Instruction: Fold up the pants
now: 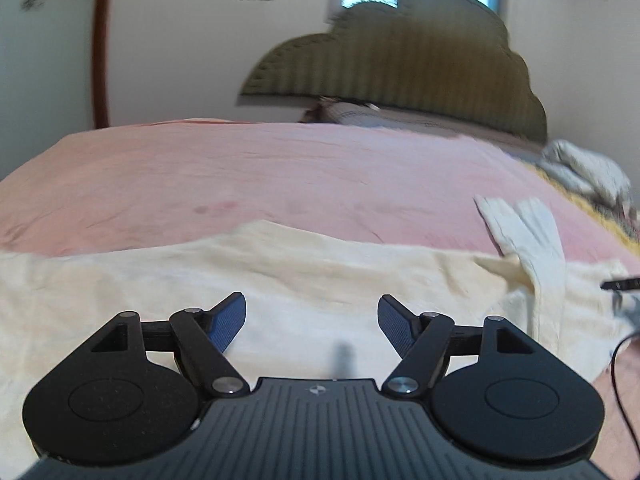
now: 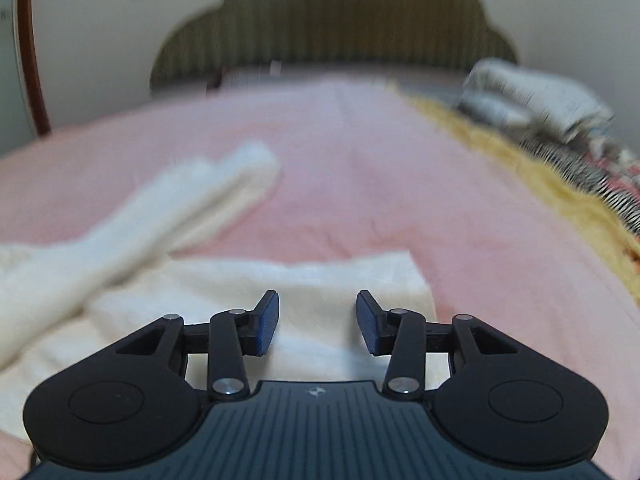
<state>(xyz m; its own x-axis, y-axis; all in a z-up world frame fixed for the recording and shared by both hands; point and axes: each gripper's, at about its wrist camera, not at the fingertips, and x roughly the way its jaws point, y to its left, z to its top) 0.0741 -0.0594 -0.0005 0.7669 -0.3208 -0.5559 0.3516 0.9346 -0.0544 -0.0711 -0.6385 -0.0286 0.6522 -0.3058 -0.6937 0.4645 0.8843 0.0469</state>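
Cream pants (image 1: pixel 280 272) lie flat across the near part of a pink bed sheet (image 1: pixel 260 168). A ribbed white strip of the garment (image 1: pixel 532 236) sticks up to the right. My left gripper (image 1: pixel 312 312) is open and empty, just above the cream fabric. In the right wrist view the pants (image 2: pixel 328 280) lie under my right gripper (image 2: pixel 318 312), which is open and empty. The ribbed strip (image 2: pixel 180 204) runs diagonally to the left. The view is blurred.
An olive scalloped headboard (image 1: pixel 400 60) stands at the far end. A yellow and striped blanket (image 2: pixel 560 176) with a grey-white bundle (image 2: pixel 528 100) lies along the right side. A black cable (image 1: pixel 616 360) hangs at the right edge.
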